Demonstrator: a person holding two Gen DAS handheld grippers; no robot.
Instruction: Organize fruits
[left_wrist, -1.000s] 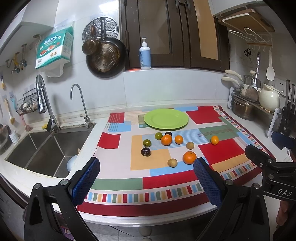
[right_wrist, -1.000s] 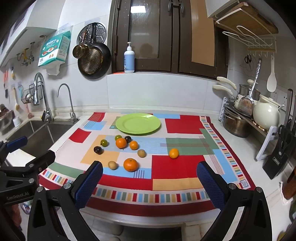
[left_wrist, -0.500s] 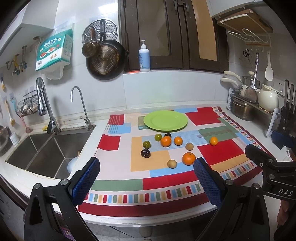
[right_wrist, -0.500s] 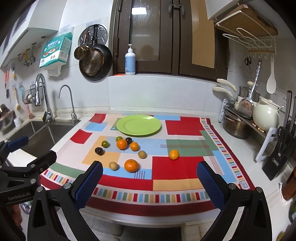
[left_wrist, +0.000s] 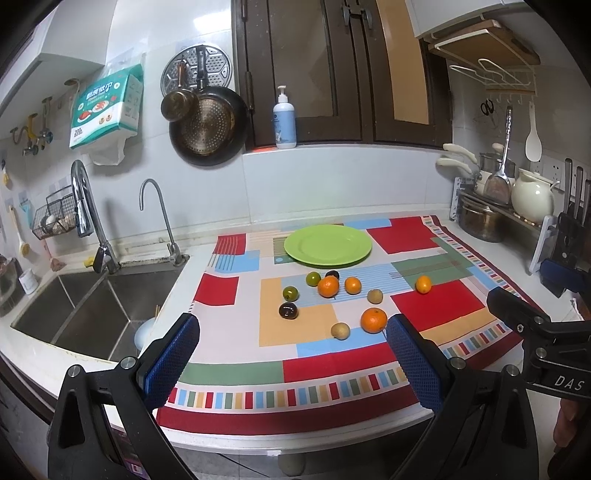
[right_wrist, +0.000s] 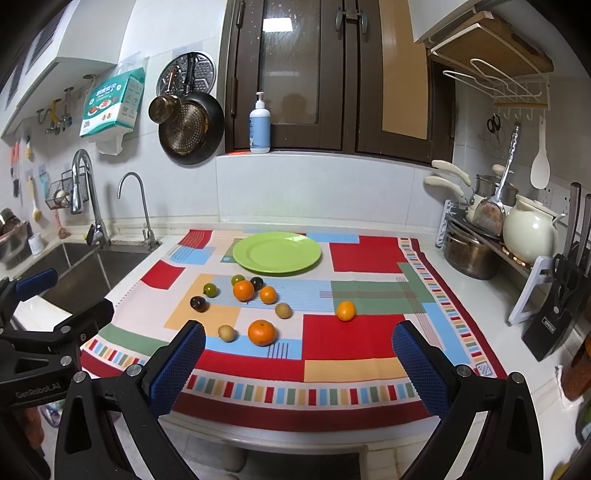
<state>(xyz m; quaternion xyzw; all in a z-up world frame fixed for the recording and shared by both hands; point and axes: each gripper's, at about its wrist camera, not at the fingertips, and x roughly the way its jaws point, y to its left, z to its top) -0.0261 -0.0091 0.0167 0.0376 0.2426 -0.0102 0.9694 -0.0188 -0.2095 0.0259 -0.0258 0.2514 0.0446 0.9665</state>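
We find left gripper (left_wrist: 291, 341) and right gripper (right_wrist: 298, 343) fingers spread, empty; small round fruits (right_wrist: 262, 332) loose on patchwork cloth on desk, near empty green plate (right_wrist: 277, 252); we judge them light, roll-prone; grip across widest girth, gently.

Pretty clearly a home kitchen: steel sink (left_wrist: 85, 310) with a tap (left_wrist: 86, 218) off to the left gripper's side, frying pan (left_wrist: 208, 127) hanging on the tiled wall ahead, pots and a knife block (right_wrist: 557, 314) right.
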